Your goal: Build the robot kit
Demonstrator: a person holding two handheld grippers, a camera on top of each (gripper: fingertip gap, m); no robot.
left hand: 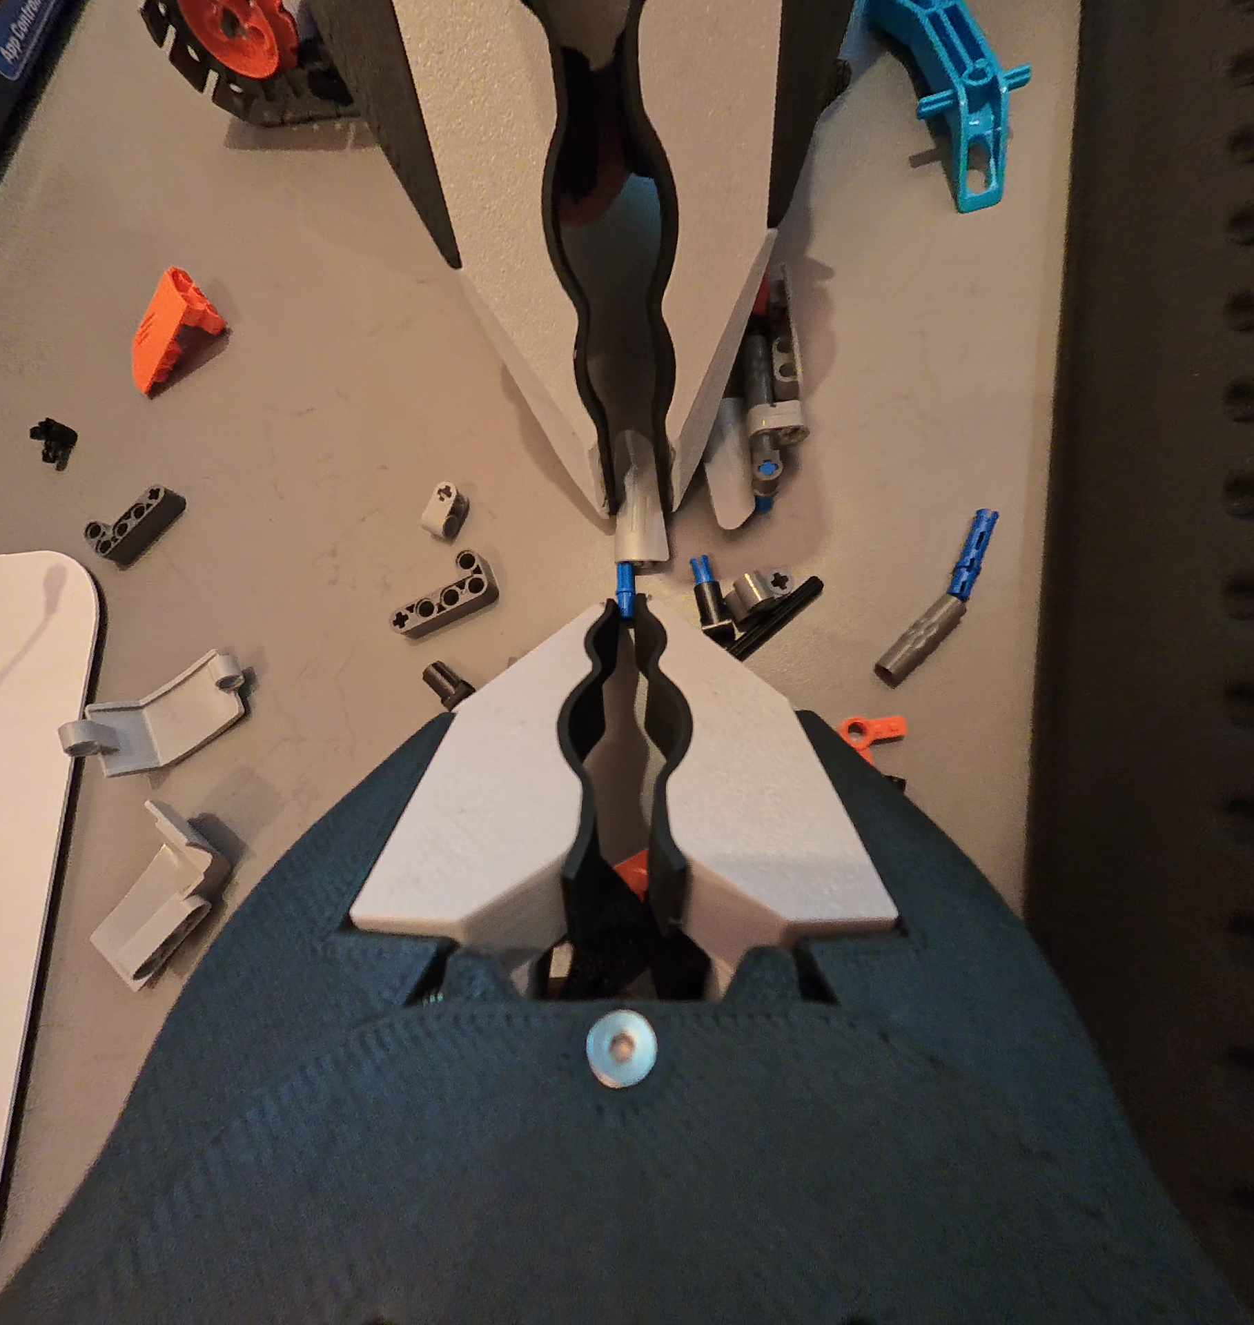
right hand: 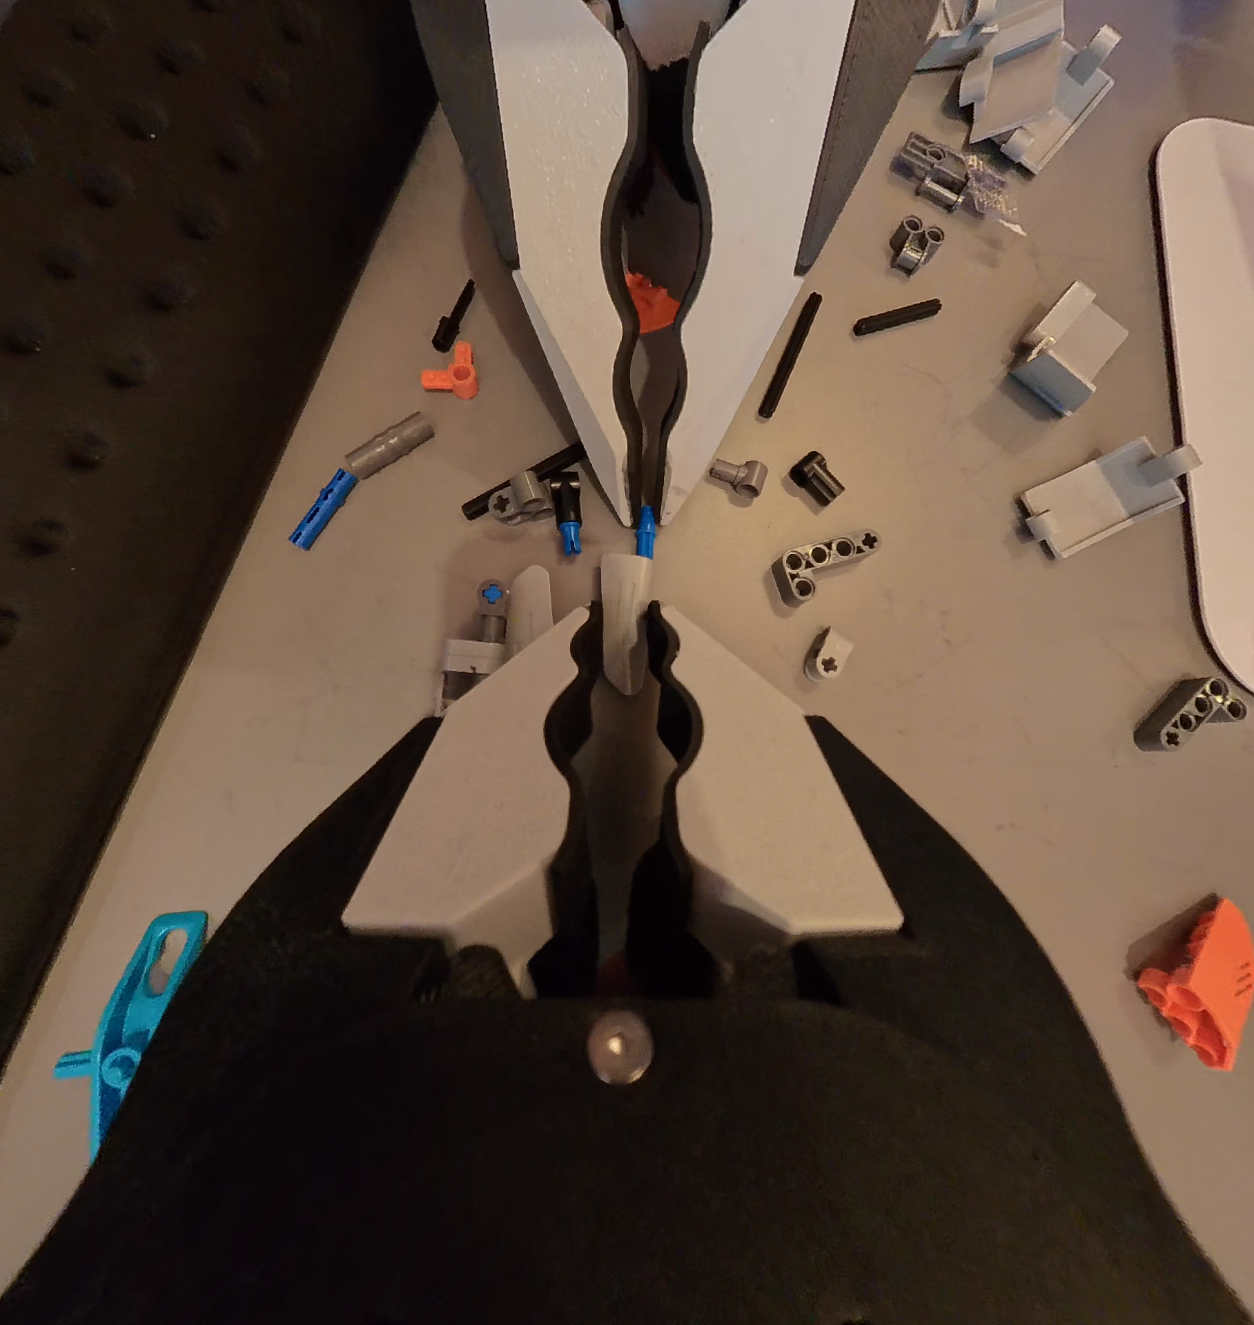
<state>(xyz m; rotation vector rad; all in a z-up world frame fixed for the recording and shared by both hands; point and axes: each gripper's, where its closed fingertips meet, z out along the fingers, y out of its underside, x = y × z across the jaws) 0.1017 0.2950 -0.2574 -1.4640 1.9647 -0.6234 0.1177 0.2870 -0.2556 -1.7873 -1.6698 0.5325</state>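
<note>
My left gripper (left hand: pixel 627 613) is shut on a small blue pin (left hand: pixel 624 584) that sticks out past its tips. My right gripper (right hand: pixel 624 609) is shut on a light grey curved piece (right hand: pixel 625 616). The two grippers face each other tip to tip above the grey table. In the left wrist view the right gripper (left hand: pixel 638 495) comes from the top with the grey piece (left hand: pixel 640 527) just short of the pin's end. In the right wrist view the left gripper (right hand: pixel 645 502) comes from the top with the blue pin (right hand: pixel 645 534) beside the grey piece's end.
Loose building parts lie around: dark grey L-beams (left hand: pixel 448 595), light grey panels (left hand: pixel 158 724), an orange wedge (left hand: pixel 172 337), a turquoise curved beam (left hand: pixel 961 93), a blue and grey axle (left hand: pixel 939 609), a wheel (left hand: pixel 244 50). A white board (left hand: pixel 14 789) lies left. A dark studded mat (left hand: pixel 1176 645) borders the table. Only a small space, under 4 cm, lies between the two pairs of fingers.
</note>
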